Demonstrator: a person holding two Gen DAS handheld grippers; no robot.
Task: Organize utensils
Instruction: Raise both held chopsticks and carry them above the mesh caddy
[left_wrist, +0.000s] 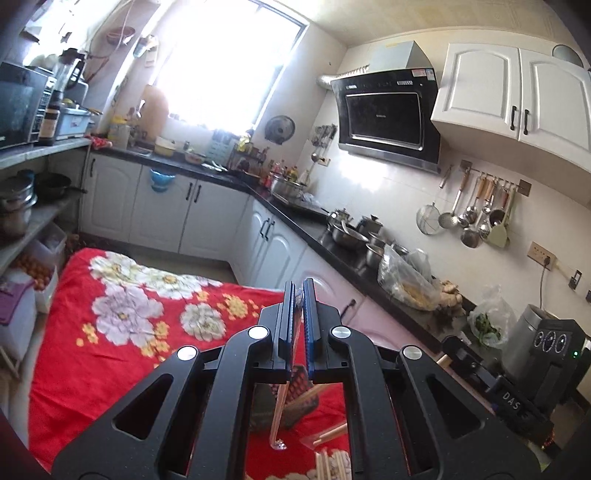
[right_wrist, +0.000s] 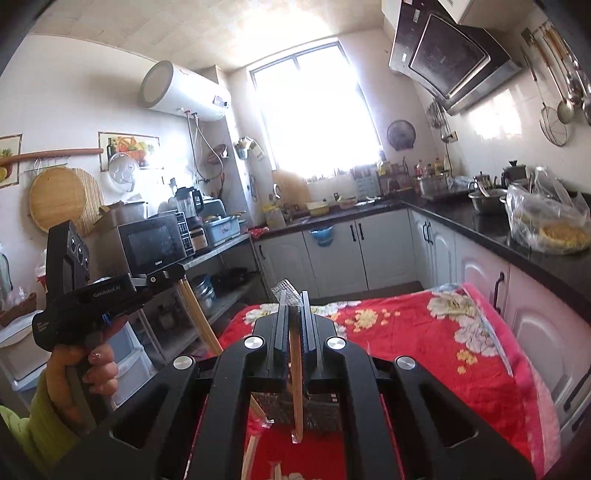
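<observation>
In the left wrist view my left gripper (left_wrist: 298, 287) is shut on a pair of wooden chopsticks in a clear plastic sleeve (left_wrist: 279, 417), which hangs below the jaws over the red floral cloth (left_wrist: 110, 354). The right wrist view shows my right gripper (right_wrist: 294, 295) shut on another sleeved chopstick pair (right_wrist: 296, 387), with crinkled plastic poking out above the fingertips. The left gripper (right_wrist: 180, 274) also appears there at the left, in a hand with a green sleeve, its chopsticks (right_wrist: 197, 314) slanting down. More chopsticks (left_wrist: 328, 461) and a dark textured packet (right_wrist: 319, 413) lie on the cloth beneath.
A black counter (left_wrist: 314, 229) along the right carries steel pots (left_wrist: 349, 236), plastic bags (left_wrist: 406, 277) and an air fryer (left_wrist: 546, 339). Ladles hang on a wall rail (left_wrist: 480, 218). Shelves with a microwave (right_wrist: 155, 242) stand at the left. White cabinets (right_wrist: 332, 251) line the far side.
</observation>
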